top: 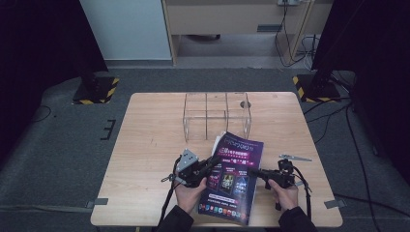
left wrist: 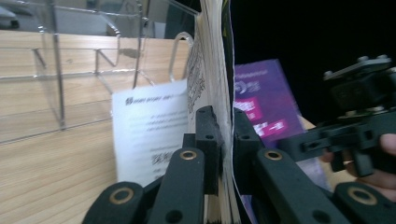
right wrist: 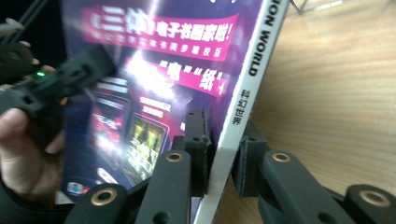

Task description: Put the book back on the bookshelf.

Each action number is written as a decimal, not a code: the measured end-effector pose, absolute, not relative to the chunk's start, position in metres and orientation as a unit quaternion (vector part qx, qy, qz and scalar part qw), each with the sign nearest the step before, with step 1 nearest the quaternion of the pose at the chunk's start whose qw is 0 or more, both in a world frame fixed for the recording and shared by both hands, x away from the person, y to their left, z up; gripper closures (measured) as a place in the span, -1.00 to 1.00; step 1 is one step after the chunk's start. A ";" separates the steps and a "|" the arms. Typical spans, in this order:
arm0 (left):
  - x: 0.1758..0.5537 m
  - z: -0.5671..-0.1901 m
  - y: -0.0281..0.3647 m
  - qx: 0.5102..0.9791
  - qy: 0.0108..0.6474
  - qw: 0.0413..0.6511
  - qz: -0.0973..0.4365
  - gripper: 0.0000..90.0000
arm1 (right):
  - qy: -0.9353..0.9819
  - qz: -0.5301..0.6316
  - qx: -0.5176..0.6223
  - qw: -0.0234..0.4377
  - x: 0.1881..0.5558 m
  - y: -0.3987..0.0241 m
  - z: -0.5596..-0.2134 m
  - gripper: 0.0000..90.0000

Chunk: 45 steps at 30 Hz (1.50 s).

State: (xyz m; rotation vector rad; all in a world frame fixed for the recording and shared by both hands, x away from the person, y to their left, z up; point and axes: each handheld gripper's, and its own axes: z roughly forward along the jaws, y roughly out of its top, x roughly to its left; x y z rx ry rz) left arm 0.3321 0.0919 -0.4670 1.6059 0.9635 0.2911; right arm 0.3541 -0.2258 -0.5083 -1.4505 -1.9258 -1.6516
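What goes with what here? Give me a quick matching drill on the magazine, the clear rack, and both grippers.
Things:
1. magazine
2. clear rack
3. left gripper
4. right gripper

States or places:
A. shut on the spine side of the magazine
B. stands on the table behind the magazine, nothing in it
C. purple cover, held at both side edges
D. shut on the open page edge

Pairs: 1-C, 2-B, 3-D, 4-A

Purple, pink-lettered magazine (top: pixel 232 179) with white spine; black tongs (top: pixel 212 164); pale wood-grain table (top: pixel 145 145)
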 end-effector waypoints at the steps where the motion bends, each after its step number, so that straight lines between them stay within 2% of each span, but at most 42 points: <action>1: 0.334 -0.468 0.094 0.689 0.419 0.576 0.131 0.83 | -0.656 -0.564 -0.491 0.105 0.354 -0.226 -0.506 0.77; 9: 0.342 -0.476 0.106 0.692 0.441 0.554 0.139 0.68 | -0.651 -0.585 -0.475 0.093 0.351 -0.230 -0.492 0.84; 15: 0.346 -0.485 0.114 0.699 0.451 0.538 0.136 0.48 | -0.659 -0.587 -0.462 0.087 0.350 -0.227 -0.484 0.84; 25: 0.345 -0.482 0.142 0.698 0.475 0.508 0.168 -0.04 | -0.664 -0.597 -0.448 0.053 0.346 -0.227 -0.463 0.84; 32: 0.337 -0.491 0.175 0.697 0.505 0.472 0.189 -0.27 | -0.664 -0.605 -0.440 0.016 0.344 -0.224 -0.443 0.84; 45: 0.326 -0.515 0.225 0.696 0.557 0.395 0.222 -0.46 | -0.661 -0.619 -0.422 -0.030 0.345 -0.218 -0.406 0.84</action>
